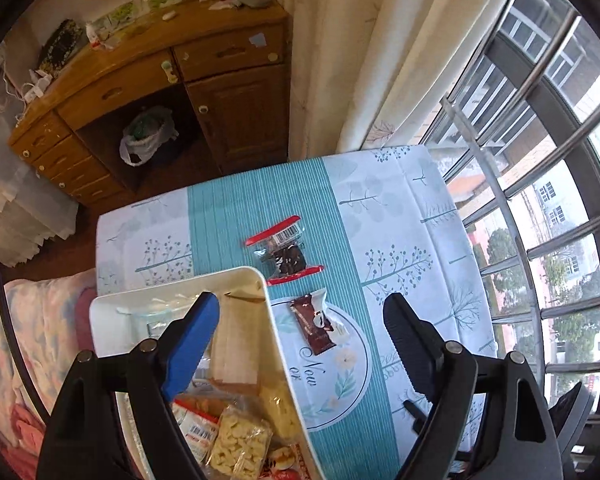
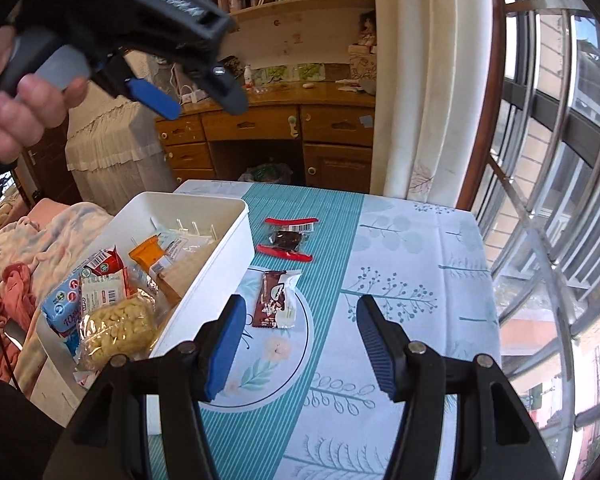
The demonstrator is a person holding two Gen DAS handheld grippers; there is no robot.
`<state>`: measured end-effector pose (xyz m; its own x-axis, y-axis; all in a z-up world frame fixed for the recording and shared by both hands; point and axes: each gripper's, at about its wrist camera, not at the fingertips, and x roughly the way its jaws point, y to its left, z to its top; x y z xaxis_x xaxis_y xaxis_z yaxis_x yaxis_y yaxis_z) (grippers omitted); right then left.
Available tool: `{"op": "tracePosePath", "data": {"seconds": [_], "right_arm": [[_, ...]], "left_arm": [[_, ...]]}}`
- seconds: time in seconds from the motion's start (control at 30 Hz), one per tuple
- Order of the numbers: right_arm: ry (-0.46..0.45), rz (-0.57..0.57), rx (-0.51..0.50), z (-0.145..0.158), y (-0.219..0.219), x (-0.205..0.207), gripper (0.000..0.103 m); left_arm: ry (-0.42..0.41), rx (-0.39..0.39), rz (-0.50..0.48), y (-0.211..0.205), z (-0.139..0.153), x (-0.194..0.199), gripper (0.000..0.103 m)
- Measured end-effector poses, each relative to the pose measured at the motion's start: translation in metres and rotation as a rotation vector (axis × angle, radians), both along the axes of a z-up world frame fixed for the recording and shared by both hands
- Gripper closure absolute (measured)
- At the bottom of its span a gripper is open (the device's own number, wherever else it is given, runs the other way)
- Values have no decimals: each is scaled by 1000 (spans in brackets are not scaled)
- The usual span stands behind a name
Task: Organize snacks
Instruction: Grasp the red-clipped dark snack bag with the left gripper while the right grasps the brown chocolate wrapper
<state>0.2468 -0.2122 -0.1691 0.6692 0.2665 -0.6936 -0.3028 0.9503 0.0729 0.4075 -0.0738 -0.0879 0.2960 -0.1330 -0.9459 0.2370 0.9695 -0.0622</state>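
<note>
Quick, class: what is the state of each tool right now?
Left tool: open, holding nothing, above the white box.
Right tool: open, holding nothing, over the table.

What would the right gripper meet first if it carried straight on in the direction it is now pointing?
Probably the brown-and-white snack packet lying flat on the table, just left of the right gripper's line; with open jaws it might instead touch bare tablecloth. Depth is unclear.
</note>
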Motion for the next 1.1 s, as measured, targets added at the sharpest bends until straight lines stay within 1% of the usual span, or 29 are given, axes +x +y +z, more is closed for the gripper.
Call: {"op": "tracePosePath", "data": {"seconds": [0.1, 0.23, 0.3, 0.4, 0.43, 0.5, 0.57, 0.67, 0.87, 1.1], "right_arm": [[7, 30, 5, -12, 2, 13, 45], [11, 75, -13, -31, 8, 31, 45], [18, 88, -21, -39, 11, 40, 45], [23, 114, -27, -49, 17, 50, 45], [25, 123, -36, -54, 19, 52, 45], [31, 141, -48, -61, 23, 55, 45], [42, 158, -50, -69, 28, 58, 45], [60, 165, -46, -79, 32, 63, 45], [100, 181, -68, -100, 42, 68, 45], [132, 187, -119, -117, 52, 73, 45]], "left_arm": [[52, 7, 12, -11, -20, 23, 20], [131, 35, 32, -24, -52, 54, 20], [201, 76, 66, -29, -74, 71, 20], [288, 64, 101, -33, -104, 92, 20], [304, 77, 108, -34, -113, 95, 20], [335, 139, 122, -35, -132, 101, 20], [365, 176, 125, -37, -147, 106, 20], [399, 226, 137, -37, -167, 112, 20], [419, 304, 125, -41, -193, 121, 20], [449, 343, 152, -38, -217, 131, 21]]}}
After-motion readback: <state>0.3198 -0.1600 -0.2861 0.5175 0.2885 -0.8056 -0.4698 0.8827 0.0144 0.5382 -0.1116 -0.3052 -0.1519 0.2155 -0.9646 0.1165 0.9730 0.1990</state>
